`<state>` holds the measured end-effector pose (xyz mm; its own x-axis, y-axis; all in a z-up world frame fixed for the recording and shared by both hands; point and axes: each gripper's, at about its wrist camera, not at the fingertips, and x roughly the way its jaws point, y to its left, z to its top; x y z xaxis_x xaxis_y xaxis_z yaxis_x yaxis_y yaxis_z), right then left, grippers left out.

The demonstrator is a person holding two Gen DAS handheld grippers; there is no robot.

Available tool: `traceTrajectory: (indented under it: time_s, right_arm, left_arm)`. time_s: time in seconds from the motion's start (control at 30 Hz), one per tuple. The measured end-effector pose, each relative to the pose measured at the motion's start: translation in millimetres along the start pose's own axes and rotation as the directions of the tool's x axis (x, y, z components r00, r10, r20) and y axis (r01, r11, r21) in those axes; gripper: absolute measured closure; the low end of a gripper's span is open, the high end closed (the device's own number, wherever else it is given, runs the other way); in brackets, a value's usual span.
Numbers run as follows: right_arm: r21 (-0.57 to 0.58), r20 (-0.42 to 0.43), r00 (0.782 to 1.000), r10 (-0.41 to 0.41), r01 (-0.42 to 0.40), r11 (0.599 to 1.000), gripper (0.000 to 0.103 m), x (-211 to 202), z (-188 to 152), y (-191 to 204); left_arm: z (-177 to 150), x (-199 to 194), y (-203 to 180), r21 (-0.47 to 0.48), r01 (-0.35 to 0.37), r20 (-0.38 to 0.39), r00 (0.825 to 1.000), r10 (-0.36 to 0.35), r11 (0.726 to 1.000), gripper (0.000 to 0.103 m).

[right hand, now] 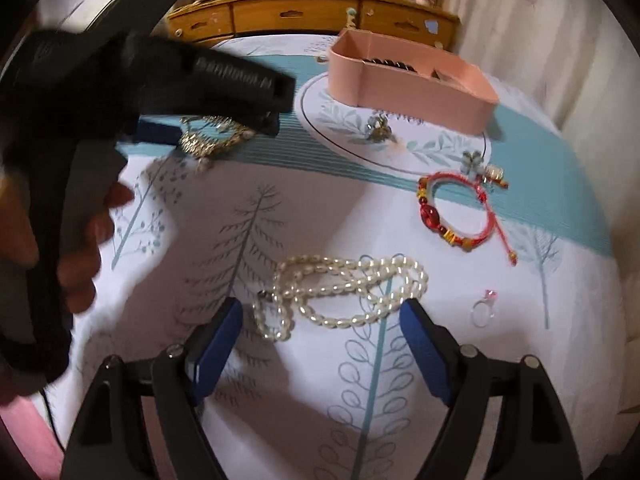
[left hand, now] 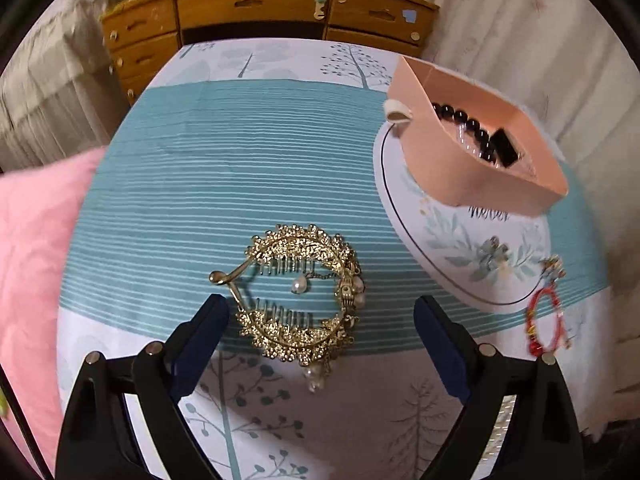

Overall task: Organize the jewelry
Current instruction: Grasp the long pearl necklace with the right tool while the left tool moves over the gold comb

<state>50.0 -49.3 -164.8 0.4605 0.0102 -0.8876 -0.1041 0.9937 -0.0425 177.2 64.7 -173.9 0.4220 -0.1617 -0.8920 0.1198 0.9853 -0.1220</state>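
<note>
A gold hair comb ring with pearl drops (left hand: 300, 304) lies on the tablecloth between my open left gripper's (left hand: 322, 312) fingers, near the left one. It shows partly hidden under the left gripper in the right wrist view (right hand: 212, 140). My right gripper (right hand: 322, 316) is open over a white pearl necklace (right hand: 340, 288). A pink box (left hand: 480, 160) holds black beads (left hand: 464, 128) and stands on a round white lid (left hand: 460, 248). A red bracelet (right hand: 452, 212) and a clear ring (right hand: 482, 312) lie to the right.
A wooden chest of drawers (left hand: 264, 12) stands behind the table. A pink cushion (left hand: 32, 248) lies at the left. A small flower brooch (right hand: 380, 128) sits on the lid; another small ornament (right hand: 486, 170) lies by the bracelet. A curtain hangs at the right.
</note>
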Motion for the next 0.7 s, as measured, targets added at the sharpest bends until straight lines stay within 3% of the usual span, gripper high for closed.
traceTrajectory:
  time_s: [0.07, 0.13, 0.17, 0.2, 0.27, 0.5, 0.57, 0.67, 0.7]
  right_arm:
    - [-0.003, 0.000, 1.000, -0.004, 0.004, 1.000, 0.022, 2, 2, -1]
    - [-0.019, 0.000, 1.000, 0.007, -0.007, 1.000, 0.029, 2, 5, -1]
    - [-0.029, 0.006, 1.000, 0.014, -0.014, 0.999, 0.045, 1, 6, -1]
    - [-0.048, 0.014, 1.000, 0.024, -0.023, 0.999, 0.066, 0, 7, -1]
    - [-0.079, 0.006, 0.999, 0.051, -0.051, 0.996, 0.090, -1, 13, -1]
    - [-0.011, -0.047, 0.985, 0.164, -0.165, 0.986, 0.096, 0, 23, -18]
    - [0.058, -0.061, 0.969, 0.240, -0.236, 0.970, 0.099, 0, 27, -27]
    - [0.145, -0.089, 0.954, 0.285, -0.270, 0.952, 0.099, 2, 27, -36]
    - [0.170, -0.093, 0.950, 0.298, -0.280, 0.945, 0.099, 2, 25, -38]
  left_arm:
    - [-1, 3, -5, 0.032, -0.038, 0.000, 0.999, 0.038, 0.999, 0.011]
    - [-1, 4, -9, 0.055, -0.070, -0.003, 0.997, 0.071, 0.996, 0.011]
    - [-1, 4, -10, 0.057, -0.073, 0.001, 0.997, 0.073, 0.996, 0.011]
    - [-1, 4, -9, 0.052, -0.069, 0.001, 0.998, 0.069, 0.996, 0.011]
    - [-1, 2, -7, 0.049, -0.065, 0.001, 0.998, 0.065, 0.997, 0.011]
    - [-3, 2, -8, 0.067, -0.068, 0.018, 0.998, 0.066, 0.995, 0.013]
    - [-5, -2, -6, 0.068, -0.068, 0.040, 0.997, 0.065, 0.995, 0.022]
    - [-5, -5, 0, 0.060, -0.071, 0.065, 0.996, 0.067, 0.996, 0.040]
    - [-5, -6, 2, 0.057, -0.064, 0.066, 0.996, 0.060, 0.996, 0.040]
